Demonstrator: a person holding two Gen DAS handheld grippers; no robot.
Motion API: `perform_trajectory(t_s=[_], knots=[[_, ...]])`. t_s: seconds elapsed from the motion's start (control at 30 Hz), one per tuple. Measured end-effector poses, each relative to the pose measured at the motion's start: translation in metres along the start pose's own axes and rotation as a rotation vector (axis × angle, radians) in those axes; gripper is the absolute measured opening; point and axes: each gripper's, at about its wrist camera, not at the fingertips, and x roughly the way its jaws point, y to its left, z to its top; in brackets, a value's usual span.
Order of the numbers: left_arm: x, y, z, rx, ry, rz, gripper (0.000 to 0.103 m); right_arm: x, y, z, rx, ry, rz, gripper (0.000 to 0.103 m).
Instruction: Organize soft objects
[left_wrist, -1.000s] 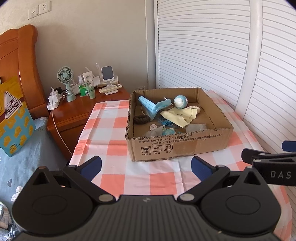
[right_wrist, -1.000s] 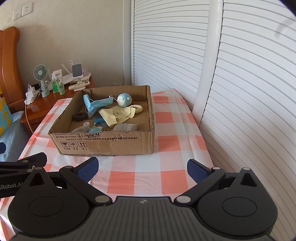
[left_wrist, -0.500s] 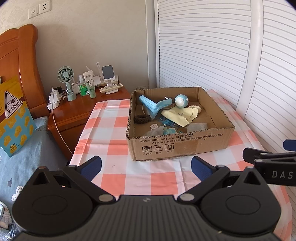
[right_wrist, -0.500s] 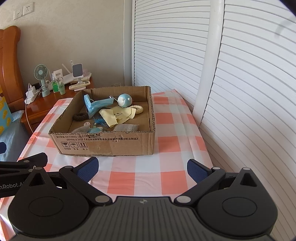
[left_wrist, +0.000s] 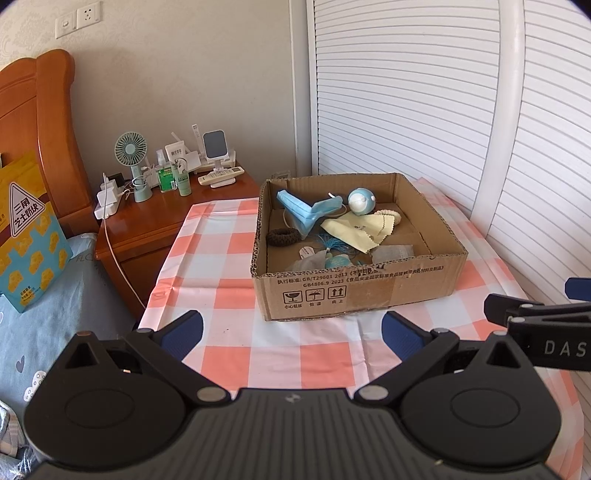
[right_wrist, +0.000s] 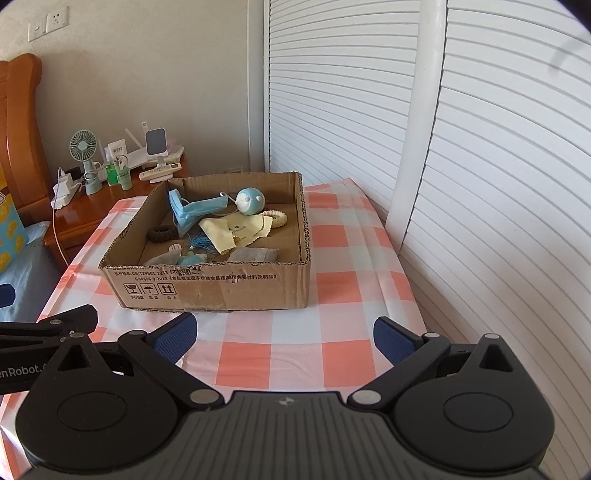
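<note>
An open cardboard box (left_wrist: 354, 291) (right_wrist: 214, 288) stands on the checked tablecloth (left_wrist: 229, 295) (right_wrist: 332, 332). Inside lie a blue face mask (left_wrist: 303, 216) (right_wrist: 192, 214), a yellow cloth (left_wrist: 356, 230) (right_wrist: 236, 230), a blue-white ball toy (left_wrist: 361, 200) (right_wrist: 250, 199), a dark hair tie (left_wrist: 282, 236) (right_wrist: 162, 233), a cream scrunchie (right_wrist: 277, 218) and several small pouches. My left gripper (left_wrist: 291, 328) is open and empty, short of the box's near wall. My right gripper (right_wrist: 284, 330) is open and empty, also short of the box.
A wooden nightstand (left_wrist: 159, 229) left of the table carries a small fan (left_wrist: 131, 151), bottles, a charger and a remote. A bed with a yellow-blue bag (left_wrist: 26, 236) is at far left. White louvred doors (right_wrist: 480, 166) run along the right.
Both grippers have drifted back slightly; the box sits a little lower and farther in each view. Nothing was grasped or released.
</note>
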Motion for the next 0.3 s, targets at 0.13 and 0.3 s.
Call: perform_trajectory(t_s=[0.13, 0.3], knots=[[0.0001, -0.0003, 0.0001, 0.000, 0.000, 0.000, 0.102, 0.0000, -0.0004, 0.0004, 0.000, 0.000, 0.003, 0.103], [0.0003, 0.0003, -0.0004, -0.001, 0.002, -0.002, 0.102, 0.0005, -0.0005, 0.0000, 0.000, 0.000, 0.005, 0.103]])
